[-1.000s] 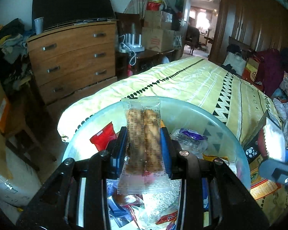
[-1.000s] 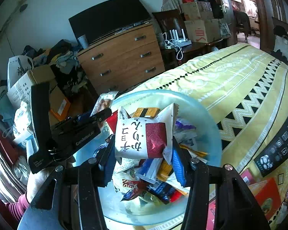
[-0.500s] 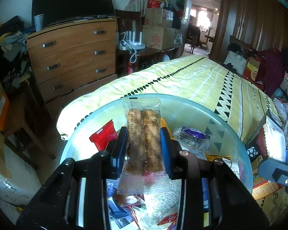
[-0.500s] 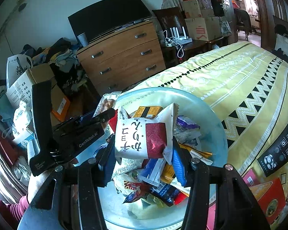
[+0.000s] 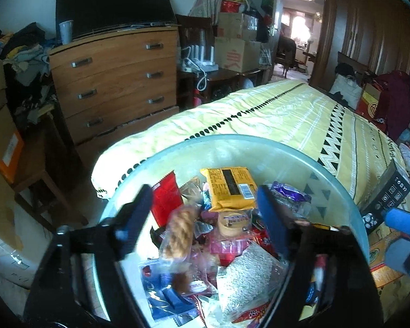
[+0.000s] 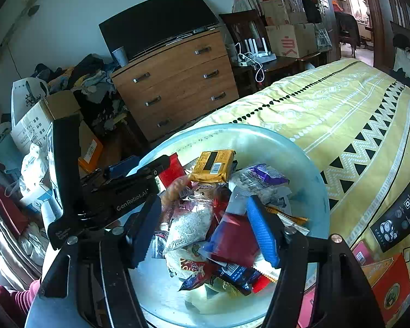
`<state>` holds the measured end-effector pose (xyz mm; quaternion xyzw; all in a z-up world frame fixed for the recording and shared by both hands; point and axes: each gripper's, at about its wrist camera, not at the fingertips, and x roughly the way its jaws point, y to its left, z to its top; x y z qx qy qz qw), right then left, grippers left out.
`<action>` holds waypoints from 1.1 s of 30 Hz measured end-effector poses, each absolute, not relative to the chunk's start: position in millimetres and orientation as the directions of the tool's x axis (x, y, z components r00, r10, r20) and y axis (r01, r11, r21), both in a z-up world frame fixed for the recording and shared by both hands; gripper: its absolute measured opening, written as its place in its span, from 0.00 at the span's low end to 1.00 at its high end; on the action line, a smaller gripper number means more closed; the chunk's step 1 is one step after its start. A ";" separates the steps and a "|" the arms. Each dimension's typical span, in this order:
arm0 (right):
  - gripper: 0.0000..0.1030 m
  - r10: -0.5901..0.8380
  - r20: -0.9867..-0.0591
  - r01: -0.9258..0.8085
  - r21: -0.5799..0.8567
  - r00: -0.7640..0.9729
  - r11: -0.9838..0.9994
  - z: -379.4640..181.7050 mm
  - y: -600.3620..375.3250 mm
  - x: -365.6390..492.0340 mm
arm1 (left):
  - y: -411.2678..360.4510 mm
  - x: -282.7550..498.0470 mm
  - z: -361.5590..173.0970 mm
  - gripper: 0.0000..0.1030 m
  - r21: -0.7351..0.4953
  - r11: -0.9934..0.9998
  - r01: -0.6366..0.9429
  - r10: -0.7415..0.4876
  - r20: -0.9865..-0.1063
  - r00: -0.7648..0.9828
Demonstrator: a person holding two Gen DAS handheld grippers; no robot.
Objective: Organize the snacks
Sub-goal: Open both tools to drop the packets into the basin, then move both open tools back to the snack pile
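Both grippers over bowl (image 5: 339,175) on bed's near end. Left gripper (image 5: 205,213) jaws just opened wide; twist packet (image 5: 177,235) dropping free onto heap. Right gripper (image 6: 202,227) jaws just opening; red pack (image 6: 232,235) loose between. Hold position until both packets settle, then withdraw upward.

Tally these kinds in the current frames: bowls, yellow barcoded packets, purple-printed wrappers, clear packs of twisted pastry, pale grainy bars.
Bowl: 1
Yellow barcoded packet: 1
Purple-printed wrapper: 1
Clear pack of twisted pastry: 1, blurred
Pale grainy bar: 1
Total: 5
The rest of the pile overlaps too much to count.
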<state>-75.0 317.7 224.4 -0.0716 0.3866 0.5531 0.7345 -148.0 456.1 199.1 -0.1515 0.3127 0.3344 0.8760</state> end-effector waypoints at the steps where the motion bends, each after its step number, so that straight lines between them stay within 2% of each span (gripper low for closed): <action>1: 0.71 0.759 -0.644 -0.867 0.323 0.092 0.379 225.0 316.2 -75.1 | 455.3 -148.1 199.5 0.87 -0.048 0.729 -0.683 0.498 -0.647 0.578; 13: 0.81 0.769 -0.609 -0.877 0.244 0.194 0.415 234.9 246.8 -103.8 | 432.6 -145.7 215.0 0.90 0.001 0.739 -0.674 0.527 -0.623 0.578; 18: 0.82 0.717 -0.639 -0.836 0.208 0.277 0.508 206.3 168.2 -119.2 | 393.3 -147.3 237.5 0.90 -0.042 0.794 -0.607 0.484 -0.562 0.671; 23: 0.82 0.581 -0.740 -0.672 0.241 0.340 0.700 139.4 43.9 -130.8 | 294.6 -142.2 267.2 0.90 -0.060 0.927 -0.370 0.310 -0.433 0.847; 26: 0.79 0.482 -0.787 -0.529 0.240 0.385 0.814 107.9 -35.2 -133.6 | 231.6 -132.2 273.1 0.91 -0.065 0.979 -0.194 0.151 -0.413 0.898; 30: 0.79 0.329 -0.826 -0.295 0.208 0.458 0.932 88.3 -147.7 -131.3 | 141.2 -115.8 262.0 0.91 -0.062 0.996 0.060 -0.081 -0.449 0.890; 33: 0.79 0.224 -0.835 -0.131 0.183 0.503 0.974 82.6 -214.5 -114.4 | 97.4 -98.0 233.3 0.91 -0.116 0.977 0.178 -0.213 -0.540 0.814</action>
